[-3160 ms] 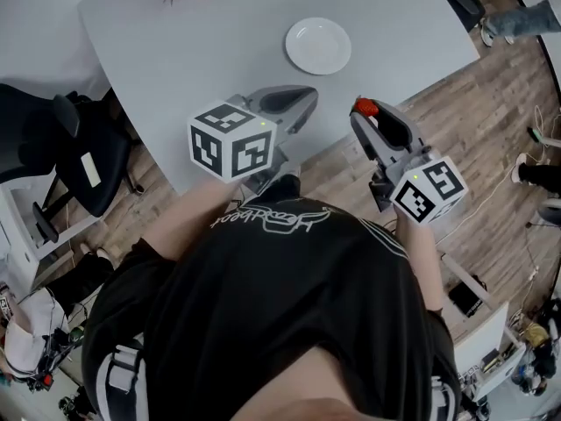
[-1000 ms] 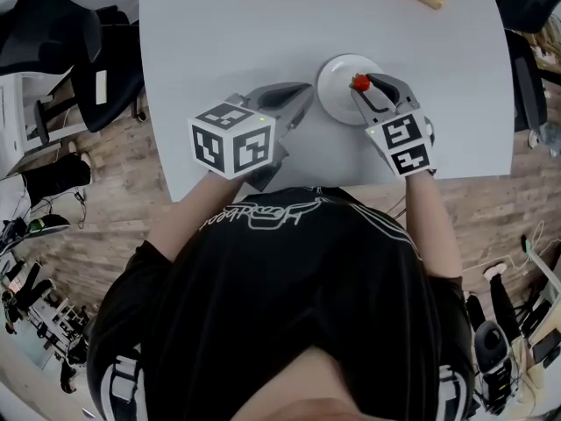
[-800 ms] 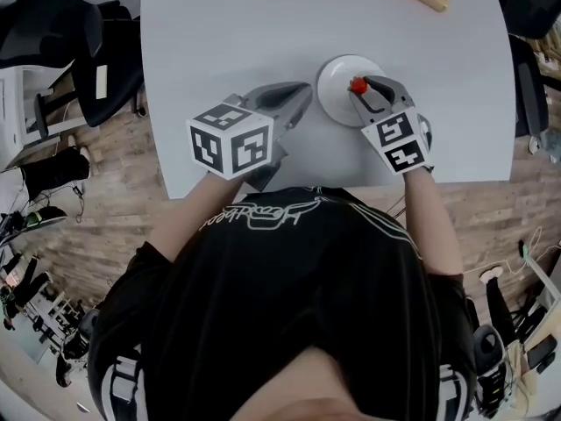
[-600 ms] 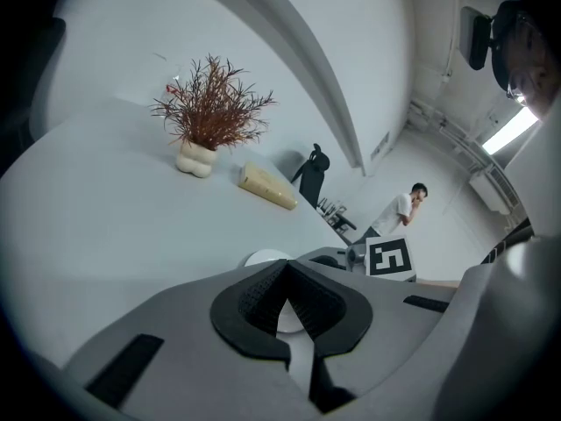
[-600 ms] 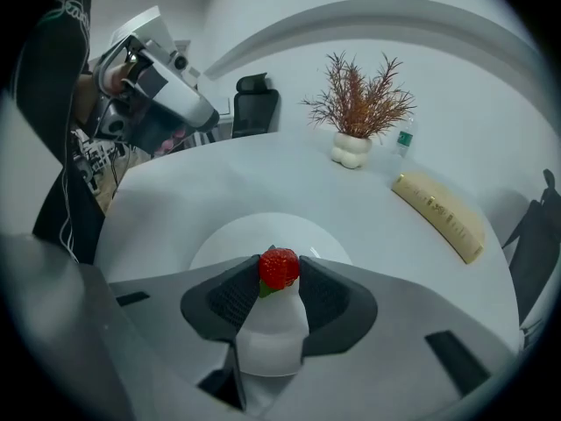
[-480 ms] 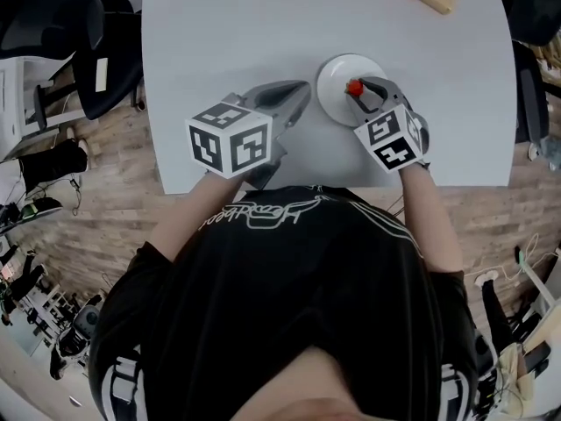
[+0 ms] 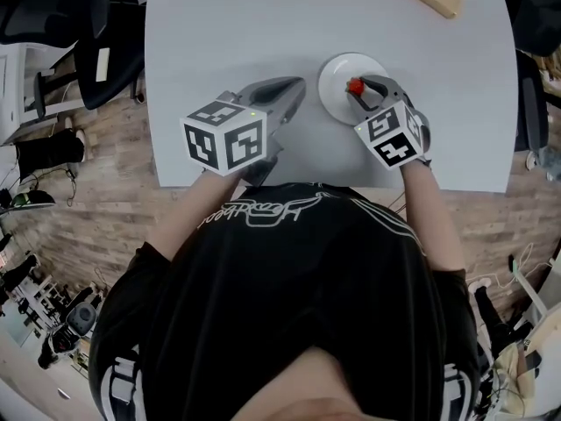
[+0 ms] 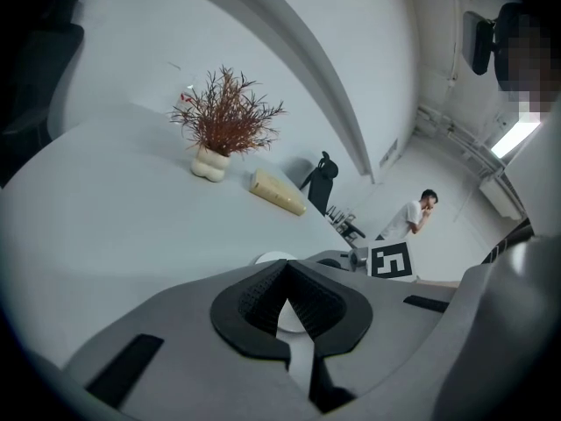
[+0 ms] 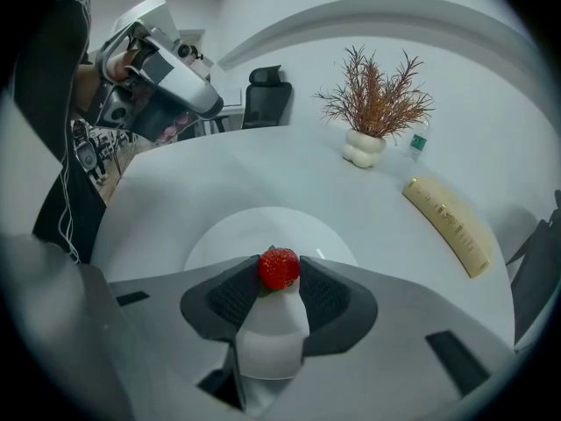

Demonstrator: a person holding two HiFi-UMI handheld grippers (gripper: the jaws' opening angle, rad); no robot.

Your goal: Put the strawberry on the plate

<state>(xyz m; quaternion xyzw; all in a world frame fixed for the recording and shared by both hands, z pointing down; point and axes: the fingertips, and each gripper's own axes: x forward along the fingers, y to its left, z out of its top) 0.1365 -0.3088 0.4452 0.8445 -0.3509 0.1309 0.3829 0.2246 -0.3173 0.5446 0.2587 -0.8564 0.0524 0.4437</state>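
Lower centre of the right gripper view: the right claw [image 9: 279, 274] is clamped on the strawberry [image 9: 279, 267], holding it over the plate [image 9: 263, 226]. In the head view's middle, the left claw [image 7: 294, 86], tips pressed together on nothing, is just left of the plate, over the desk [image 7: 228, 33].

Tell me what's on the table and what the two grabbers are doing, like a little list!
strawberry: red, pinched between the right gripper's jaws
right gripper: shut on the strawberry, over the plate
plate: white, round, on the table
left gripper: jaws together, nothing in them, to the left of the plate
far side of table: dried plant in a pale pot, long tan block
task so far: strawberry over the plate, not yet let go
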